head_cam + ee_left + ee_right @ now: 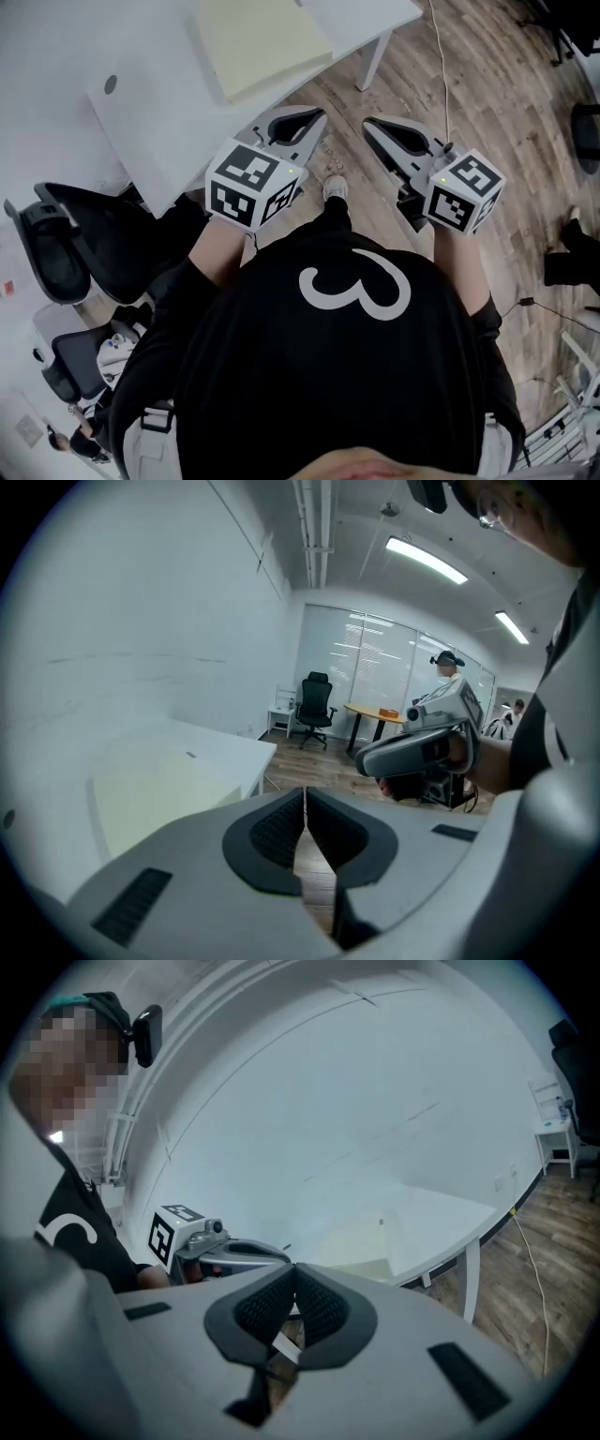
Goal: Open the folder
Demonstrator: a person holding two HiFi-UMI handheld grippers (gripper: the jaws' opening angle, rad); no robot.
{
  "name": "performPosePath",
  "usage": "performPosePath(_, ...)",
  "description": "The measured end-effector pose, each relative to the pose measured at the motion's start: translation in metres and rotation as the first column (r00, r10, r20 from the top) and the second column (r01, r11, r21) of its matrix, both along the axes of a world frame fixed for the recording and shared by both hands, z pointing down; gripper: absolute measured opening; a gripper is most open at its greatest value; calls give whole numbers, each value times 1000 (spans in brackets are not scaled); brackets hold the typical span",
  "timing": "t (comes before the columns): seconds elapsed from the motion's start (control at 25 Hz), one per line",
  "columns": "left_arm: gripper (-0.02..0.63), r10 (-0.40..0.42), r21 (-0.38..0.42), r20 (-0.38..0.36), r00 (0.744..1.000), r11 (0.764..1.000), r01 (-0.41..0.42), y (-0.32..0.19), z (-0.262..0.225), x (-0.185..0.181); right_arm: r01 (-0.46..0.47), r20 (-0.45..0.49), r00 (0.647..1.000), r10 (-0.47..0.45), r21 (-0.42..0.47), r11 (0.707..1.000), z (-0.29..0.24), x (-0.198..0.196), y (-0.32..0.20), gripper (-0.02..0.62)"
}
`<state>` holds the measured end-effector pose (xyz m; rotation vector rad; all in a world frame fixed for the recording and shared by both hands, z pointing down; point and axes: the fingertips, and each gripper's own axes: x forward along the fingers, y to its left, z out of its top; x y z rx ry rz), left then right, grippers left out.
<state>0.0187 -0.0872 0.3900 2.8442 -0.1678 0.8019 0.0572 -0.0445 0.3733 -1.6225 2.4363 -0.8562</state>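
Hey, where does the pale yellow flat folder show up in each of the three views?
Head view: the pale yellow flat folder lies top centre, on the white table.
Left gripper view: folder at left, below the middle.
Right gripper view: folder near the centre.
Shared landmark: the white table under it.

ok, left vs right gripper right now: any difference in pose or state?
The left gripper sits by the table edge near the folder; the right gripper hangs over wood floor. The left angles toward upper right in the head view, the right toward upper left. Both shut, empty.
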Motion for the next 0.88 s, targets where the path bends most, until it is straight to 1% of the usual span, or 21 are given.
performPosePath(0.16,23,-23,-1,8,1000,1000,23,-51,13,17,15,2,1000,-15,-40,999,16,17,-41,25)
performPosePath(0.24,23,-26,1,28,999,1000,26,-70,23,22,21,7,1000,-21,-65,998,26,25,-57,25)
performPosePath(0.36,23,-26,30,62,998,999,25,-95,36,27,17,17,1000,-15,-91,996,38,37,-76,25)
performPosePath(0.52,28,-20,61,115,993,998,13,-114,53,28,8,50,999,-3,-114,993,52,43,-90,25)
performPosePath(0.56,47,-17,68,128,992,998,8,-116,56,29,11,59,998,-4,-121,993,55,44,-91,25)
performPosePath(0.6,82,-14,77,142,990,997,3,-118,59,30,15,66,998,-7,-127,992,58,44,-93,25)
performPosePath(0.64,95,-12,89,157,988,996,-2,-121,62,31,20,71,997,-11,-131,991,60,45,-94,25)
performPosePath(0.76,112,-18,136,193,981,991,-8,-127,70,38,35,88,996,-23,-139,990,65,50,-97,25)
performPosePath(0.88,149,-42,188,222,974,982,0,-134,79,43,61,106,993,-45,-150,987,70,54,-101,25)
